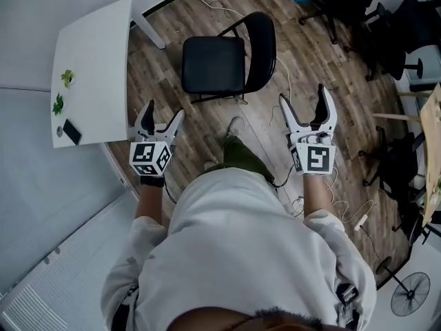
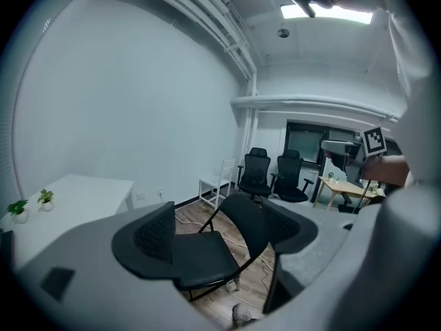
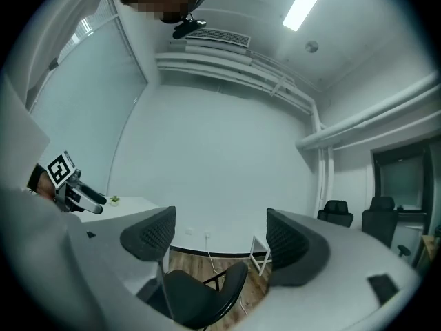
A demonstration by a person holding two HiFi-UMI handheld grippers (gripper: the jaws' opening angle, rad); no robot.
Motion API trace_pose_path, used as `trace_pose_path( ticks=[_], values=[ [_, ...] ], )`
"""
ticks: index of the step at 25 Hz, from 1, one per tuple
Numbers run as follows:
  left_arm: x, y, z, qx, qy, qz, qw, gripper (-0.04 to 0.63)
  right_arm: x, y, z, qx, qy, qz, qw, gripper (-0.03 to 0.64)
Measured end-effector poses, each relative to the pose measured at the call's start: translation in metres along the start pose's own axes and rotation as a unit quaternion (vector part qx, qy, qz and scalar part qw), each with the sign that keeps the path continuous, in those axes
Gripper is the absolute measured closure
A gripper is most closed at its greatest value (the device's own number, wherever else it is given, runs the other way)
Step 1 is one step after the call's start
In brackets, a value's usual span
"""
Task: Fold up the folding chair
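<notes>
Closest to me, the person's white top (image 1: pixel 234 254) fills the bottom of the head view, with both arms held out in front. The left tongs (image 1: pixel 164 110) are spread wide with nothing between them; through the gap in the left gripper view I see only the chair, well off. The right tongs (image 1: pixel 303 94) are likewise wide apart and empty. Between the two, a shoe (image 1: pixel 236 126) rests on the wood-plank floor (image 1: pixel 324 54). Just past it stands the black folding chair (image 1: pixel 213 64), unfolded, its seat level and its rounded backrest on the side toward my right; neither pair of tongs touches it. A white cable (image 1: pixel 284 74) trails over the floor beside it. Left of the chair is a white tabletop (image 1: pixel 96 40) carrying two little green plants (image 1: pixel 67 78) and a flat dark item (image 1: pixel 72 132), probably a phone, though it's too small for me to be sure. Farthest off, at top right, several black office chairs (image 1: pixel 386 19) stand close together.
</notes>
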State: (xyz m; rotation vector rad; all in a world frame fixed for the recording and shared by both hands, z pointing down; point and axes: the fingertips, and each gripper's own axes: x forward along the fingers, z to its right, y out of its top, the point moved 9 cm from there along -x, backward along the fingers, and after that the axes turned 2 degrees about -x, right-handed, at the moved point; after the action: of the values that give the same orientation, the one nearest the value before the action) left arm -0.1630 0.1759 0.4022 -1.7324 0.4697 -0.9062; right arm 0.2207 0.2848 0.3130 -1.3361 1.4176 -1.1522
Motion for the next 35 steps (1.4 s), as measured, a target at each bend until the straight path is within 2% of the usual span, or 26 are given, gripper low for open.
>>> trace_pose_path(
  ticks=[5, 11, 17, 24, 27, 30, 35],
  values=[
    [0.086, 0.001, -0.033, -0.006, -0.001, -0.047, 0.9989, 0.199, 0.080, -0.030, 0.044, 0.009, -0.014, -0.019, 1.000, 0.201],
    [0.187, -0.037, -0.075, -0.056, -0.007, -0.113, 0.9920, 0.198, 0.167, -0.078, 0.091, 0.011, -0.027, -0.061, 0.998, 0.201],
    [0.275, -0.117, -0.138, -0.098, -0.015, -0.195, 0.9757, 0.198, 0.240, -0.130, 0.107, 0.016, -0.037, -0.111, 0.993, 0.202],
    [0.353, -0.219, -0.215, -0.149, -0.018, -0.278, 0.9488, 0.199, 0.320, -0.202, 0.103, -0.006, -0.029, -0.173, 0.984, 0.204],
    [0.377, -0.257, -0.244, -0.168, -0.019, -0.305, 0.9370, 0.199, 0.358, -0.241, 0.100, -0.001, -0.017, -0.220, 0.975, 0.206],
    [0.399, -0.294, -0.266, -0.187, -0.020, -0.327, 0.9263, 0.199, 0.382, -0.282, 0.103, 0.026, -0.011, -0.277, 0.961, 0.212],
    [0.436, -0.338, -0.290, -0.196, -0.037, -0.346, 0.9167, 0.198, 0.403, -0.338, 0.113, 0.075, 0.000, -0.355, 0.932, 0.268]
  ],
)
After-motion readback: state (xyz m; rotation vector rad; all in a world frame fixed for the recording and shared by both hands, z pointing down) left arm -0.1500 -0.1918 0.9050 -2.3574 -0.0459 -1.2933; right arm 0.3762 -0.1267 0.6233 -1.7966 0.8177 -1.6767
